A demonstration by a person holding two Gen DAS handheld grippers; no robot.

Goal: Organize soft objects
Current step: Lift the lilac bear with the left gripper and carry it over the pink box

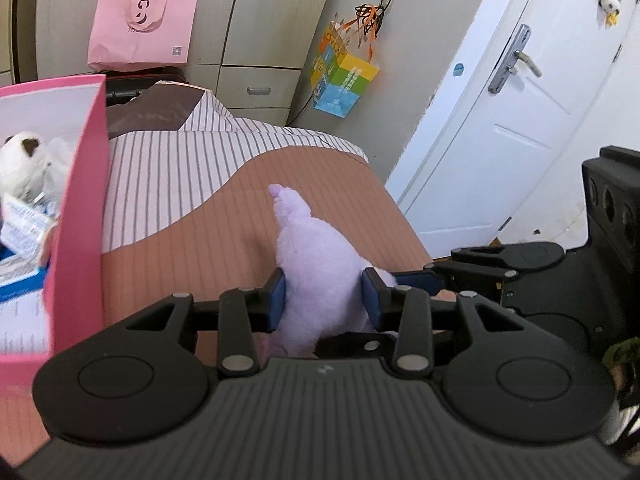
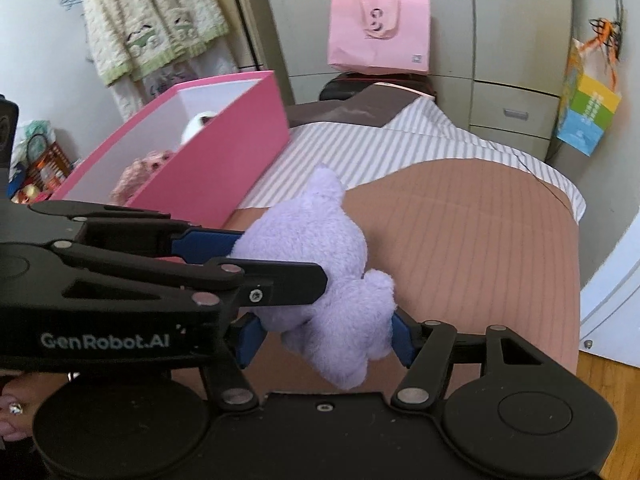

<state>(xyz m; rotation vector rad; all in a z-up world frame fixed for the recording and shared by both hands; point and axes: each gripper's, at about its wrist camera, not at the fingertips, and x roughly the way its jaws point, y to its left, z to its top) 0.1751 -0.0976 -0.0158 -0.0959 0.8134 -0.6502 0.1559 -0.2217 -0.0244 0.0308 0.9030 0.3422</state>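
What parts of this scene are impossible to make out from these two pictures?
- Purple plush toy: its face, turned away in both views.
- Pink box: most contents, hidden behind its wall in the right wrist view and cut off by the frame edge in the left wrist view.
- Pink bag: small print, too tiny.

Plush toy (image 2: 320,276) above the bed (image 2: 460,220), held between the pads of both grippers: left gripper (image 1: 324,294) across its middle, right gripper (image 2: 326,338) across its lower part, entering from the toy's right in the left wrist view. Open box (image 2: 224,160) on the bed, left of the toy; two smaller soft toys (image 2: 146,168) inside it. Paper bag (image 2: 378,32) beyond the bed's far end, before the cabinets (image 2: 516,40). Door (image 1: 528,92) right of the bed. Hanging garment (image 2: 152,16) behind the box.
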